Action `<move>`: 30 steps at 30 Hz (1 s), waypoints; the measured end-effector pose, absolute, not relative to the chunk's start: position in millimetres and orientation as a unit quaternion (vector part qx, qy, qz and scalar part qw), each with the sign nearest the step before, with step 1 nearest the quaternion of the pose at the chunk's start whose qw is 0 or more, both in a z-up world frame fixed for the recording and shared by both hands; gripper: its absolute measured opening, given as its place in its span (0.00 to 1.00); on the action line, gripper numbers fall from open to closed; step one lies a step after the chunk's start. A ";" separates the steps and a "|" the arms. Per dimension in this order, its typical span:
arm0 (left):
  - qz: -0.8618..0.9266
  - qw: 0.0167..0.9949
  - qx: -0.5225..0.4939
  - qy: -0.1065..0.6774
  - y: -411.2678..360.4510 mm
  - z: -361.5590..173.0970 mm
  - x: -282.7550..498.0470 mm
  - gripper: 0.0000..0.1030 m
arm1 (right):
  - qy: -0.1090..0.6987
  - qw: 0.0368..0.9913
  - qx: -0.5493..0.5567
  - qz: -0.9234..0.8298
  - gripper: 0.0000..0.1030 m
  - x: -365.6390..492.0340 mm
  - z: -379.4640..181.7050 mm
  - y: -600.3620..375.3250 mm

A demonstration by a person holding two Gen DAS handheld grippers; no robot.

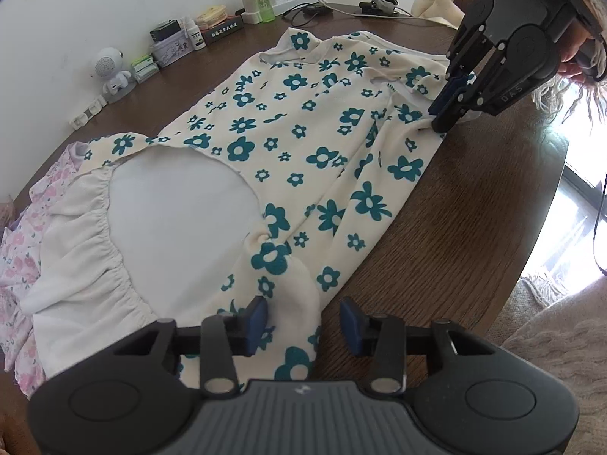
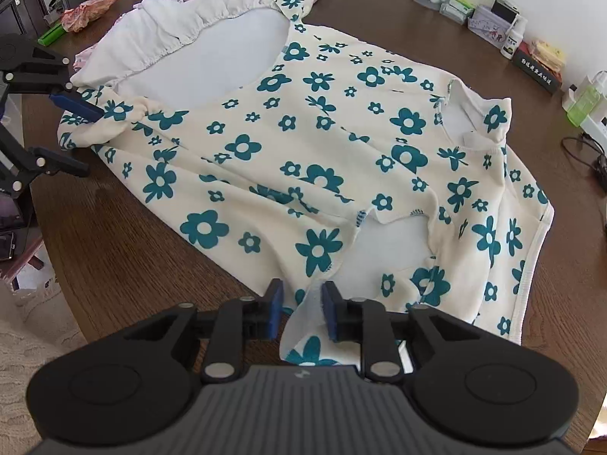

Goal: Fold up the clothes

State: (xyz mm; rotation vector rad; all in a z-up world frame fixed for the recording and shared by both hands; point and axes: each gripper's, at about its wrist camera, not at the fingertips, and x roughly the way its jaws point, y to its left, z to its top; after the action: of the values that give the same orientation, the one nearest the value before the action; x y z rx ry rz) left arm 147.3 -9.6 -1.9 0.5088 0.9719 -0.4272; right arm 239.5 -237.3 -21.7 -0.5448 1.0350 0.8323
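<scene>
Two tools flank soft, seemingly fleecy floral top (image 1: 303,144).

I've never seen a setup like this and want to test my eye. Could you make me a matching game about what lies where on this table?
Things:
1. cream garment with teal flowers
2. pink-flowered cloth
3. small white round-headed robot figure
4. pale green translucent bottle

Places:
A. standing by the wall next to small green-and-white boxes
B. spread across the dark wooden table
C. beside a white plug block with cables
D. bunched at the table edge, partly under a white ruffled hem

Pairs: 1-B, 2-D, 3-A, 4-C
</scene>
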 end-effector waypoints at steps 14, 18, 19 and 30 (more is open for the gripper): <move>-0.214 0.824 0.195 0.488 25.3 14.7 150.9 0.12 | 0.499 0.686 -0.277 0.452 0.07 232.8 -12.7 -256.8; -0.211 0.837 0.178 0.473 30.6 25.2 150.2 0.19 | 0.480 0.721 -0.223 0.448 0.20 243.4 6.4 -264.7; -0.208 0.842 0.175 0.465 30.5 28.1 150.5 0.21 | 0.479 0.725 -0.221 0.443 0.24 244.6 3.4 -263.6; -0.194 0.838 0.192 0.473 30.8 4.3 156.1 0.21 | 0.473 0.769 -0.197 0.383 0.16 257.1 -28.7 -253.1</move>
State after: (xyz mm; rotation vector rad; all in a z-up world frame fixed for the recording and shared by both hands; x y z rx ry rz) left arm 156.1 30.8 4.3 0.4067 0.9999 -0.4095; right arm 257.1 -253.1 -28.7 -0.4267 1.0270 0.8304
